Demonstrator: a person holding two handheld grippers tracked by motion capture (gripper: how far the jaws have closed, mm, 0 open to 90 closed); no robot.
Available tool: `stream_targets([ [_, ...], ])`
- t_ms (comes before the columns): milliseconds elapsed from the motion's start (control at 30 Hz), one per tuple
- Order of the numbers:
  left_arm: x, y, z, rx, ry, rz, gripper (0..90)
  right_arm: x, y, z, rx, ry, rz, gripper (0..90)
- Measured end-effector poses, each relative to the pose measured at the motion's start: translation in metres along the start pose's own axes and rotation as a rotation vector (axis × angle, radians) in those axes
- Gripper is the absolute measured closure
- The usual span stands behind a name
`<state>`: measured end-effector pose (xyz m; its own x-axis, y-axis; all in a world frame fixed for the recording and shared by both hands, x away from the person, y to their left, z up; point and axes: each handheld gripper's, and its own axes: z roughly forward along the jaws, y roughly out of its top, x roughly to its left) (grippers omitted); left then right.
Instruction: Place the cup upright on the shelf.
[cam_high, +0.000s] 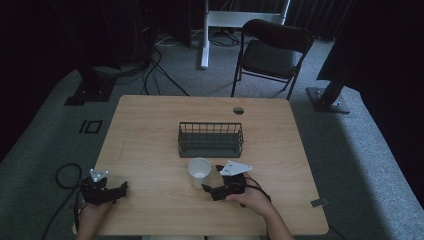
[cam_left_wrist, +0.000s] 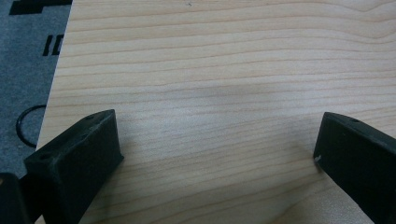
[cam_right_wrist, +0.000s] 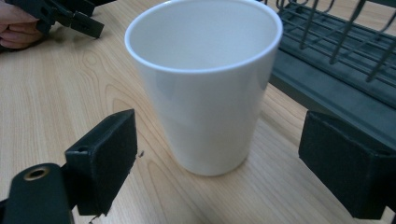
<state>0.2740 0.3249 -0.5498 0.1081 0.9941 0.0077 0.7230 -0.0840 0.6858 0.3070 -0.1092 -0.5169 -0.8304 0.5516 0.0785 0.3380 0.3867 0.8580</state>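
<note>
- A white cup (cam_high: 199, 171) stands upright at the lower centre of the high view, on the wooden table (cam_high: 150, 130); just above it in the frame sits a dark wire rack (cam_high: 210, 139), close to the cup but apart from it.
- The right gripper (cam_high: 211, 180) sits at the lower centre-right of the high view, just beside the cup; in the right gripper view its jaws are spread wide to either side of the cup (cam_right_wrist: 205, 84), not touching it; the rack (cam_right_wrist: 336, 60) fills the upper right of that frame.
- The left gripper (cam_high: 122, 190) rests at the lower left of the high view, well apart from the cup; in the left gripper view its jaws gape over bare table (cam_left_wrist: 210, 93), gripping nothing.
- The left gripper (cam_right_wrist: 60, 14) also appears at the upper left of the right gripper view, held by a hand (cam_right_wrist: 16, 30).
</note>
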Motion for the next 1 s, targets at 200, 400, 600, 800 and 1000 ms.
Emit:
stream_targets([
  [200, 0.0, 0.0, 0.0, 0.001, 0.0, 0.0, 0.8, 0.001, 0.004, 0.007, -0.011, 0.003, -0.005, 11.4],
  [400, 0.0, 0.0, 0.0, 0.0, 0.0, -0.001, 0.8, 0.003, 0.009, 0.014, -0.018, 0.011, -0.012, 11.4],
  [600, 0.0, 0.0, 0.0, 0.0, 0.0, 0.0, 0.8, 0.006, 0.015, 0.018, -0.041, 0.019, -0.028, 11.5],
  [800, 0.0, 0.0, 0.0, 0.0, -0.001, 0.0, 0.8, 0.008, 0.019, 0.023, -0.056, 0.021, -0.041, 11.5],
  [1000, 0.0, 0.0, 0.0, 0.0, 0.0, 0.0, 0.8, 0.009, 0.021, 0.027, -0.06, 0.024, -0.041, 11.4],
])
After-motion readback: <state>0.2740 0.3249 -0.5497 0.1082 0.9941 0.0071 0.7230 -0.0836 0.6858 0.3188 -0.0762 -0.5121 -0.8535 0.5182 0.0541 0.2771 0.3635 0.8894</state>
